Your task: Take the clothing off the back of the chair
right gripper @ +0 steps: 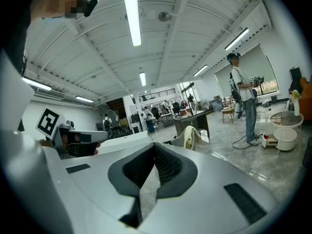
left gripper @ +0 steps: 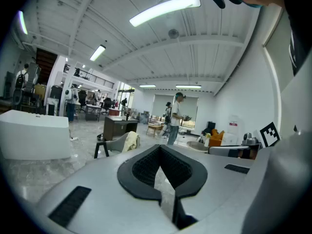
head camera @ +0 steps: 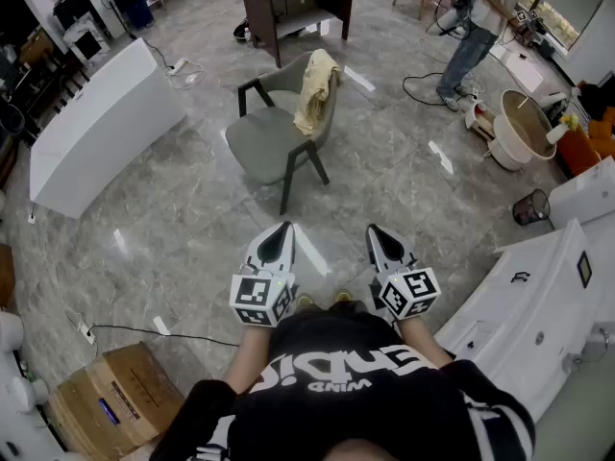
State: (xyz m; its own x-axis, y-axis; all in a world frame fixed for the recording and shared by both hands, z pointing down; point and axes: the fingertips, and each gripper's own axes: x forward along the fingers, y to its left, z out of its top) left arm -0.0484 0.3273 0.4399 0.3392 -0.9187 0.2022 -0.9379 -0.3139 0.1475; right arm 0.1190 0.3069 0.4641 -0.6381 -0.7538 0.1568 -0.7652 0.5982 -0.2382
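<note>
A pale yellow garment (head camera: 317, 89) hangs over the back of a grey armchair (head camera: 269, 140) with dark legs, standing on the marble floor well ahead of me. Both grippers are held close to my chest, far short of the chair. My left gripper (head camera: 282, 230) has its jaws shut with nothing between them, and my right gripper (head camera: 378, 231) is also shut and empty. In the left gripper view the garment (left gripper: 130, 141) and chair (left gripper: 113, 143) are small, beyond the shut left gripper (left gripper: 159, 147). In the right gripper view the garment (right gripper: 191, 136) shows past the right gripper (right gripper: 153, 145).
A long white counter (head camera: 96, 123) stands left of the chair, a dark desk (head camera: 298, 3) behind it. A person (head camera: 476, 32) stands far right near a cable (head camera: 423, 89) and a round tub (head camera: 524, 128). White furniture (head camera: 538, 296) and a bin (head camera: 530, 206) are right, a cardboard box (head camera: 106, 401) near left.
</note>
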